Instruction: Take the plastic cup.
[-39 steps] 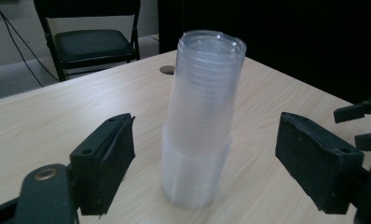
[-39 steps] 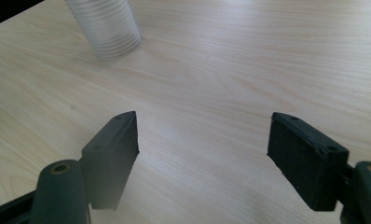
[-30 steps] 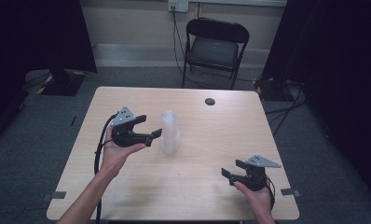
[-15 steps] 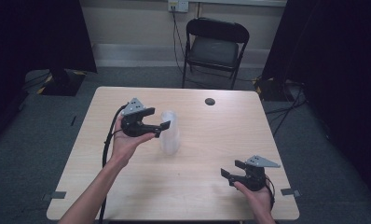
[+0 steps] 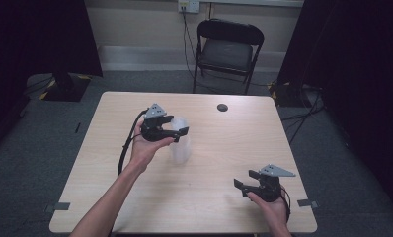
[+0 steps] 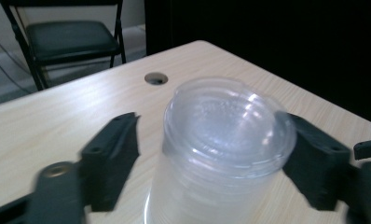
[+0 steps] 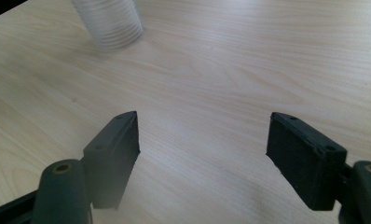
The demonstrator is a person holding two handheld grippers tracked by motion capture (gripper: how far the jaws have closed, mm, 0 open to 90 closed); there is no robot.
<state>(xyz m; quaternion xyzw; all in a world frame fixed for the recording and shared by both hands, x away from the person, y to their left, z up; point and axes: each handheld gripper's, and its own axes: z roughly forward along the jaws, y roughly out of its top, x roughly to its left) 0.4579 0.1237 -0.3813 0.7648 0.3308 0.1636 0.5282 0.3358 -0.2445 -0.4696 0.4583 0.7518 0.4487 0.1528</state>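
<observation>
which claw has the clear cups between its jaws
The left claw: its open jaws flank the clear cup stack. The right claw sits open over bare table.

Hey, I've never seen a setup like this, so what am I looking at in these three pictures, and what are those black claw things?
A person sits at a wooden table and holds a hand-operated two-jaw gripper in each hand; there is no robot arm. The high view comes from a fixed camera above. The other two come from cameras riding on each gripper, looking along its black jaws.

The left gripper is at a stack of clear plastic cups standing upside down on the table. Its jaws are open on either side of the stack's top, not yet closed on it. The right gripper is open near the person's edge of the table and holds nothing. A small dark round spot lies toward the far edge. A folding chair stands behind the table.
</observation>
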